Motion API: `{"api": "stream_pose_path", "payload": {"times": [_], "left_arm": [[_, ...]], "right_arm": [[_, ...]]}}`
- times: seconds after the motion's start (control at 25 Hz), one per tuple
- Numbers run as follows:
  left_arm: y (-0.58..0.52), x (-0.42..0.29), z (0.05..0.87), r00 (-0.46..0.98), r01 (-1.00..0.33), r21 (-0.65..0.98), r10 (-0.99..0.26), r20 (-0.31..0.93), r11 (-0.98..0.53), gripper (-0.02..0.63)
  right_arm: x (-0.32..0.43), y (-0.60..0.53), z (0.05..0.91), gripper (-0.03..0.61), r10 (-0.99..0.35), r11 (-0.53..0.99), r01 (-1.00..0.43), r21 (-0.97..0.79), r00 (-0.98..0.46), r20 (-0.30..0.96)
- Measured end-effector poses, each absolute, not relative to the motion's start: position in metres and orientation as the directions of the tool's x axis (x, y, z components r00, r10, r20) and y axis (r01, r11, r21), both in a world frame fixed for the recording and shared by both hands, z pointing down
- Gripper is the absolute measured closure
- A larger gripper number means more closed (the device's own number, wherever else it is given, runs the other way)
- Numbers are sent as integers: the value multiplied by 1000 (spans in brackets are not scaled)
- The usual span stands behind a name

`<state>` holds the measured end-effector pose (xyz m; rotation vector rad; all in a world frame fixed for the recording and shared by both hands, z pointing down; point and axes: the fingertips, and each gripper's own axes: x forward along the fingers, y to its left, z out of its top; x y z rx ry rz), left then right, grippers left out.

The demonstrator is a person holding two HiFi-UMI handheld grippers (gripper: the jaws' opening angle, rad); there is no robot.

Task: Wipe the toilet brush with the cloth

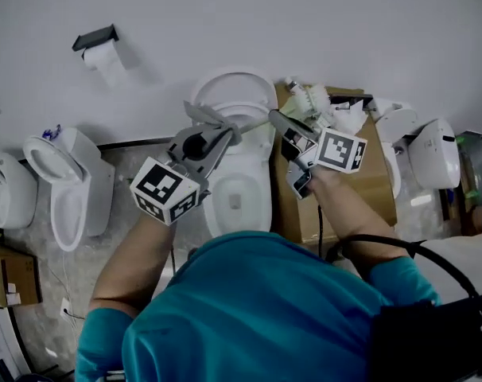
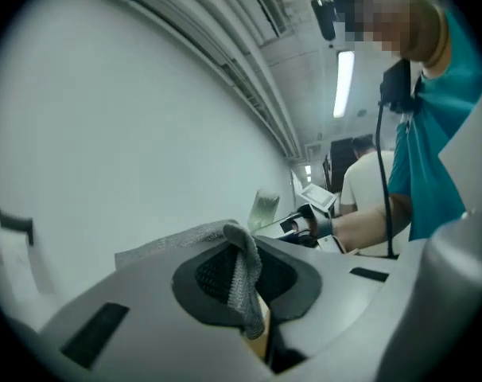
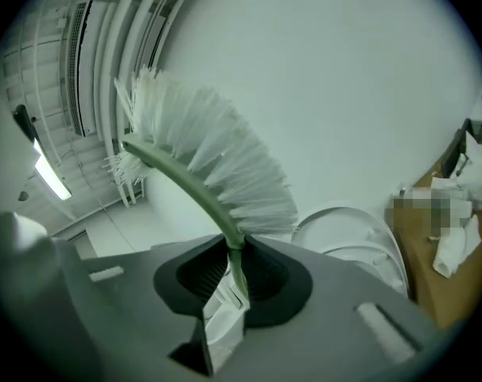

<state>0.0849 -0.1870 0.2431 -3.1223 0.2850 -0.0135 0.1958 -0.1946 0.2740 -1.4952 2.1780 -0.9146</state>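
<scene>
The left hand-held gripper point(image 2: 253, 293) is clamped on a grey cloth point(image 2: 242, 269), which drapes over its jaws. Beside it, the right hand-held gripper point(image 3: 229, 285) pinches the green stem of the toilet brush point(image 3: 217, 161), with the white bristles held clear in the air. Beyond them, 1 toilet point(image 1: 239, 189) stands lid-up, its bowl open. A cardboard box point(image 1: 376, 185) beside it carries crumpled white paper point(image 1: 351, 119).

**Count by kind**

Grippers: 2 – left gripper point(image 2: 242, 293), right gripper point(image 3: 229, 273). Toilet brush point(image 3: 217, 153): 1. Cloth point(image 2: 242, 257): 1. Toilets: 3 for sure – centre toilet point(image 1: 237, 185), left toilet point(image 1: 66, 193), edge toilet point(image 1: 1, 193); white pcs far right, no. unclear. Paper holder point(image 1: 98, 42): 1. Cardboard: 2 – big box point(image 1: 372, 189), small box point(image 1: 12, 273). People: 2 – wearer point(image 1: 257, 309), second person point(image 2: 367, 189)
</scene>
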Motion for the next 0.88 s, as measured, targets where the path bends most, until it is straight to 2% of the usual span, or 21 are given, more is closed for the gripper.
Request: {"api": "stream_pose_path", "payload": {"times": [0.2, 0.32, 0.52, 0.88], "left_arm": [[-167, 138, 201, 967, -192, -331, -235, 97, -924, 592], [-169, 148, 191, 947, -210, -442, -293, 129, -872, 592], [-182, 148, 188, 936, -220, -459, -319, 150, -861, 592], [-178, 150, 179, 927, -205, -495, -330, 179, -844, 592]], "right_arm": [[175, -188, 242, 520, -919, 271, -681, -680, -394, 29], [171, -189, 217, 520, -917, 304, -640, -705, -397, -35], [172, -190, 186, 522, -882, 413, -597, -687, -449, -141], [188, -185, 175, 522, -865, 451, -531, -717, -458, -205]]}}
